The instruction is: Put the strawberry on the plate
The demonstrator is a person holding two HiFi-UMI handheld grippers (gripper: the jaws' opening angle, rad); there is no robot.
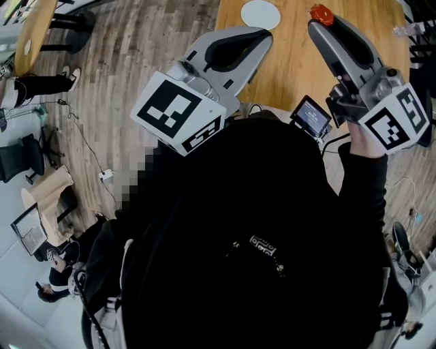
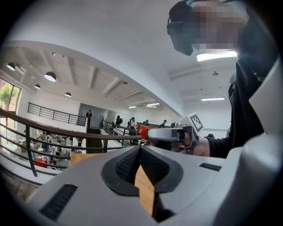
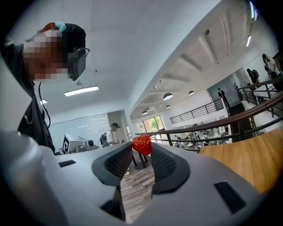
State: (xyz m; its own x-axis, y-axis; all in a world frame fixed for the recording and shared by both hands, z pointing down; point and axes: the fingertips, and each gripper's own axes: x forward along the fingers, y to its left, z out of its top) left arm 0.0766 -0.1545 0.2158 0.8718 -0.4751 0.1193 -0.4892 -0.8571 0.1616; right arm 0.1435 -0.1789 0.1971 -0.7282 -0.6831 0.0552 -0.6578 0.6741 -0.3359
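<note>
Strawberry (image 3: 141, 144) gripped by right hand-held gripper (image 3: 142, 153), apparently clear of plate (image 1: 261, 13).

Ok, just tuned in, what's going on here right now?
A person holds a gripper in each hand. The right gripper is clamped on a red strawberry at its jaw tips, held in the air by the wooden table. The white plate sits on that table, with no strawberry on it yet. The left gripper is shut and empty.
</note>
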